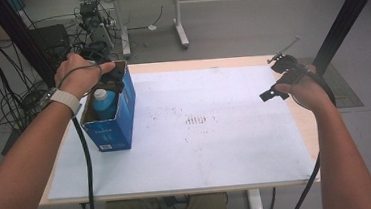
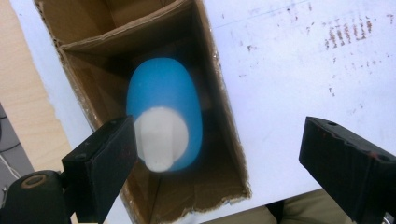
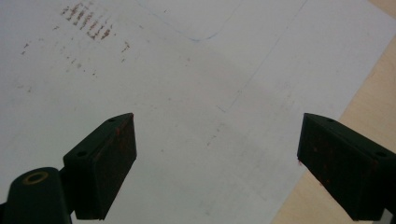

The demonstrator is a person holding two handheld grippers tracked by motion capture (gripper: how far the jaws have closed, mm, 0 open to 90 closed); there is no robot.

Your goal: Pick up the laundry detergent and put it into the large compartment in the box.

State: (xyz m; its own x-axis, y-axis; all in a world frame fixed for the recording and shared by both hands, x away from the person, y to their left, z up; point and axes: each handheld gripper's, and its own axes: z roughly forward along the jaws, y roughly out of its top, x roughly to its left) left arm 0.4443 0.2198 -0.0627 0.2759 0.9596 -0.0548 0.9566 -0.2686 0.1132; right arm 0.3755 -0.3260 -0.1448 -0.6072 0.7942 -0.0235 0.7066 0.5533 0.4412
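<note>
An open blue cardboard box (image 1: 114,126) stands upright at the left of the white sheet (image 1: 216,142). Inside it sits a blue bottle (image 1: 104,105) with a white cap (image 2: 161,137), upright in one brown compartment of the box (image 2: 223,112). My left gripper (image 1: 114,78) hangs just above the box's open top, looking straight down on the bottle (image 2: 166,93). Its jaws stand wide apart and touch nothing; the left gripper (image 2: 217,142) is open. My right gripper (image 1: 273,79) hovers over the sheet's right edge, open, with nothing between the jaws of the right gripper (image 3: 217,140).
The white sheet (image 3: 177,79) covers most of the wooden table (image 1: 305,120) and carries a few brown marks (image 1: 194,120) near its middle. A second box compartment (image 2: 88,18) lies beyond the bottle. Black frame posts, cables and desk legs stand behind the table.
</note>
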